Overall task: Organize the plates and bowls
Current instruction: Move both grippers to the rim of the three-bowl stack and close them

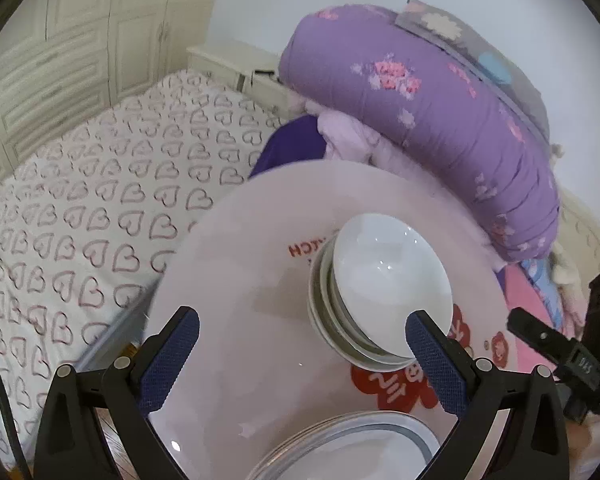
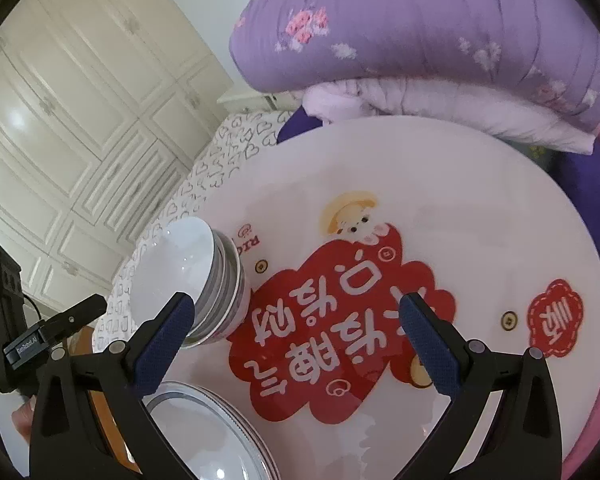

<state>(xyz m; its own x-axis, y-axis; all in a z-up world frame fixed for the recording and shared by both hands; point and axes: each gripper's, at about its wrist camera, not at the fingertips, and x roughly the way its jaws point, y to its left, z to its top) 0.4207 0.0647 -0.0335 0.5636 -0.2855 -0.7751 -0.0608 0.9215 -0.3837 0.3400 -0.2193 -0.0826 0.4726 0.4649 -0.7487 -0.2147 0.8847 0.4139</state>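
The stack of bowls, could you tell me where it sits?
The stack of bowls stands on the round table, just beyond the stacked plates.

From the right wrist view, bare tabletop (image 2: 440, 184) lies open from 12 to 3 o'clock; stacked bowls (image 2: 204, 280) block 10 o'clock, stacked plates (image 2: 216, 432) 7 o'clock, folded quilt (image 2: 420, 40) crowds the far rim.

A stack of white bowls (image 1: 380, 292) is sitting nested and upright on the round white surface (image 1: 240, 264), just beside its red printed design (image 2: 340, 312); the top bowl is showing a glossy, empty inside. Nearer the camera, a stack of white plates with grey-banded rims (image 1: 352, 448) is lying flat at the surface's near edge, apart from the bowls.
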